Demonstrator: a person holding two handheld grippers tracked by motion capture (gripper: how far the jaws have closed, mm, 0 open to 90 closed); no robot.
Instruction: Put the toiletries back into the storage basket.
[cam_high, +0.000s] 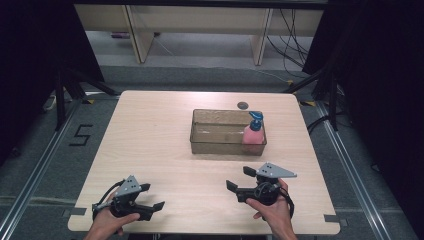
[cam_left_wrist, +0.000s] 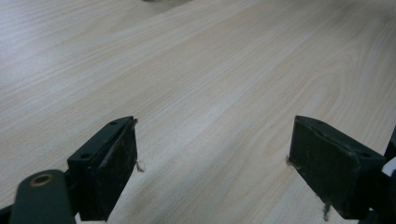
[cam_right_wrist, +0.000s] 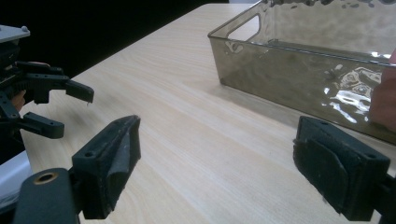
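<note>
High view: pink, blue-capped bottle

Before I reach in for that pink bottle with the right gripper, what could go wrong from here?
1. The pink bottle stands upright in the right end of the smoky bin, close to its walls; open jaws may catch the rim or wall and drag the bin.
2. The bottle looks tall and narrow under its blue pump, so a side nudge could tip it.
3. The right gripper now points left, toward the left gripper, so it must swing round first.

Cut off and blurred
The pink bottle is cut by the right gripper view's edge; the bin's rippled wall blurs its contents.
</note>
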